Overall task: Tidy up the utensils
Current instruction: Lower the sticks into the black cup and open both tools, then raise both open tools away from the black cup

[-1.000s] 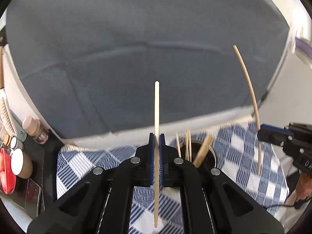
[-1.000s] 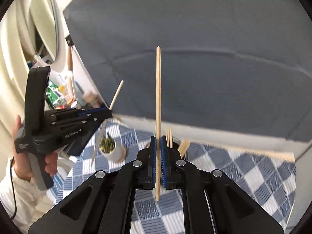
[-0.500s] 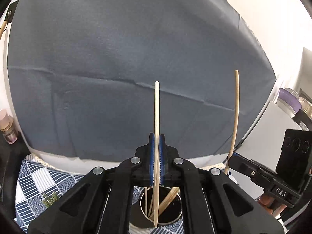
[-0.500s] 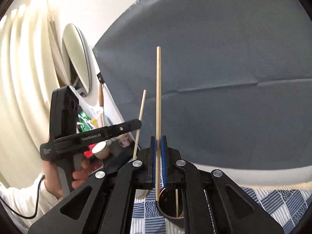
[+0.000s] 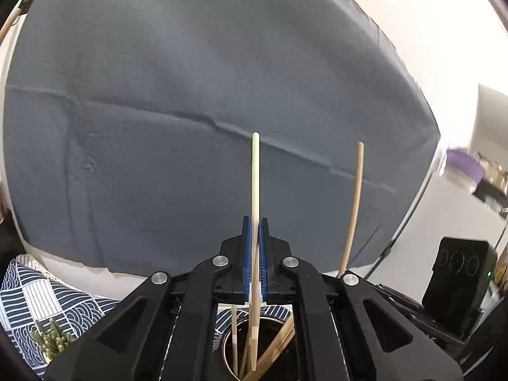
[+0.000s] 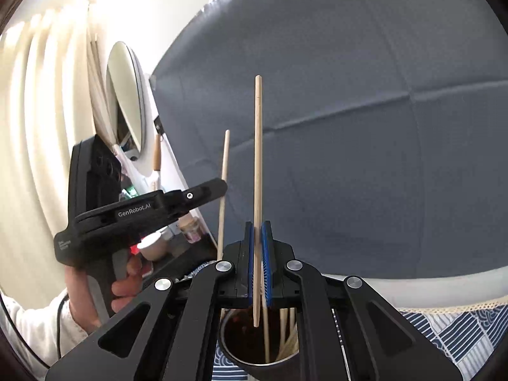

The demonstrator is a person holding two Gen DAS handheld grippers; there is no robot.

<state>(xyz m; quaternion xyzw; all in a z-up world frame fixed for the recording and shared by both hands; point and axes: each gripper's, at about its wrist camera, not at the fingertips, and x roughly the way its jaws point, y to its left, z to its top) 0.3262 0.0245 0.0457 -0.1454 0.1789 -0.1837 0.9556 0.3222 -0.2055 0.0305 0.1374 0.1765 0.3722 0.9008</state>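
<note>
grey backdrop (image 5: 190, 95); l gripper (image 5: 255, 244) & r gripper (image 6: 258, 247) each clamping 1 chopstick (image 5: 255, 190) over cup (image 6: 241, 349)

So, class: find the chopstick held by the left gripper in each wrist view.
Left wrist: the chopstick stands upright at centre, between the blue pads.
Right wrist: left of centre, thin and upright, in the left gripper.
Shared landmark: the cup of chopsticks below.
</note>
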